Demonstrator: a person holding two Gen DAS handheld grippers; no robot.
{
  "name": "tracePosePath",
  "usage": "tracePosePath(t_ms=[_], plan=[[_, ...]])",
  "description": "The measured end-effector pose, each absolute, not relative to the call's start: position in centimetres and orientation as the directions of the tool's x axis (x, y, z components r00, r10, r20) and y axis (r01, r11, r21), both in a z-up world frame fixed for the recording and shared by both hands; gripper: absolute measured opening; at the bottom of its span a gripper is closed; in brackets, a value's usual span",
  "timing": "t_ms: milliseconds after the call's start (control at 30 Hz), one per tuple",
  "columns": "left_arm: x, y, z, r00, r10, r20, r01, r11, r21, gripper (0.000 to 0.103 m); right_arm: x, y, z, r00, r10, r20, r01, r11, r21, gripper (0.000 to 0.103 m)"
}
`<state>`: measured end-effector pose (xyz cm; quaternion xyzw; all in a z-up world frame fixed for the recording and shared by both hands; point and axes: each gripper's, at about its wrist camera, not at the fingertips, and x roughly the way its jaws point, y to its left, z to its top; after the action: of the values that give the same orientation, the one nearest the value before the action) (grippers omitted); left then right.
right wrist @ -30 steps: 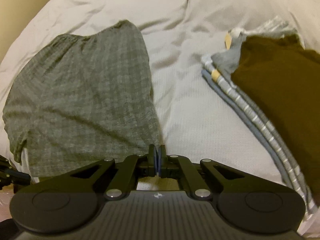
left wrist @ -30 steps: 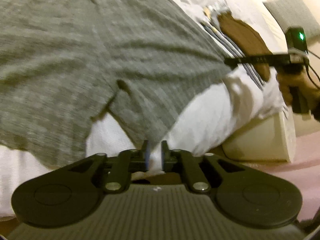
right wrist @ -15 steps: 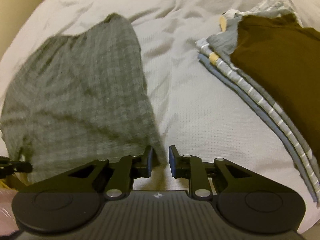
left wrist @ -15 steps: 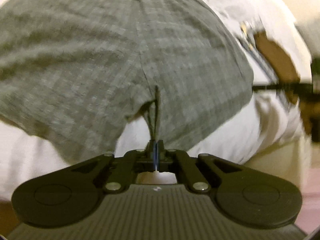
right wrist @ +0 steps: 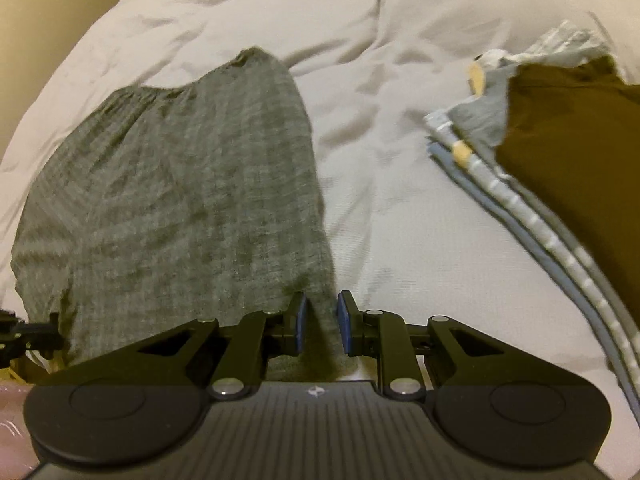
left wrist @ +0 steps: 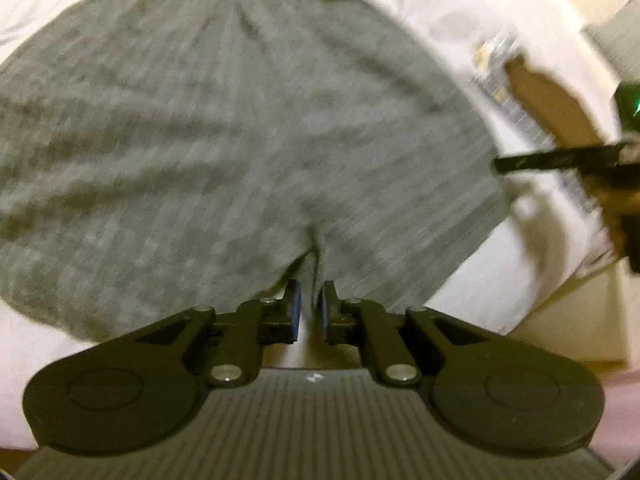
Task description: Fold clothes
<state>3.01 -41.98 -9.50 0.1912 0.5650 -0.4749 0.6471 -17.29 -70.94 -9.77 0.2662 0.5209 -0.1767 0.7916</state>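
**Grey shorts spread at the near edge of the bed, both grippers open over the hem**

A pair of grey checked shorts (right wrist: 176, 208) is lying flat on the white bedsheet (right wrist: 384, 184), with the waistband toward the far side of the bed and the leg openings reaching the near edge. The left gripper (left wrist: 308, 306) is hanging at the near edge by the crotch of the shorts; its jaws have just been opening and are standing a little apart, with a narrow strip of grey fabric showing in the gap, though the blue pads (left wrist: 295, 312) are not pressing on it. The left wrist view is blurred, so finer detail there cannot be told. The right gripper (right wrist: 322, 322) is pointing down at the right leg's hem by the near edge; its jaws are standing apart, with the edge of the fabric lying between them and untouched by the pads (right wrist: 343, 322). Toward the right edge of the bed, well apart from the shorts, a pile of folded clothes (right wrist: 520, 184) is resting, a brown garment (right wrist: 572, 152) lying on top of grey striped pieces.
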Motion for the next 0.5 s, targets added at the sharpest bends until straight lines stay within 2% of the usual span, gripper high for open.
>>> tracePosePath(t_ms=[33,233,367,433,500], plan=[[3.3,-41.7,-9.6,-0.095,-0.387,-0.917,0.832,0.476,-0.286,0.012,-17.2,-70.9,-10.1,0.374,-0.004,-0.928,0.556,0.802,0.22,0.022],[4.7,-38.9,-6.9,-0.07,-0.367,-0.928,0.841,0.478,-0.253,0.011,-17.7,-70.5,-9.4,0.307,-0.096,-0.947,0.558,0.824,0.098,0.021],[5.4,-37.2,-5.1,-0.029,-0.368,-0.93,0.844,0.489,-0.219,0.017,-18.2,-69.2,-6.8,0.364,-0.119,-0.924,0.555,0.824,0.112,0.023],[5.7,-36.8,-4.8,-0.02,-0.359,-0.933,0.841,0.498,-0.21,0.018,-18.1,-68.1,-6.2,0.387,-0.101,-0.916,0.531,0.837,0.132,0.028],[5.6,-36.7,-4.8,-0.012,-0.351,-0.936,0.846,0.496,-0.197,0.018,-17.6,-67.1,-6.4,0.386,-0.067,-0.92,0.502,0.852,0.149,0.037]])
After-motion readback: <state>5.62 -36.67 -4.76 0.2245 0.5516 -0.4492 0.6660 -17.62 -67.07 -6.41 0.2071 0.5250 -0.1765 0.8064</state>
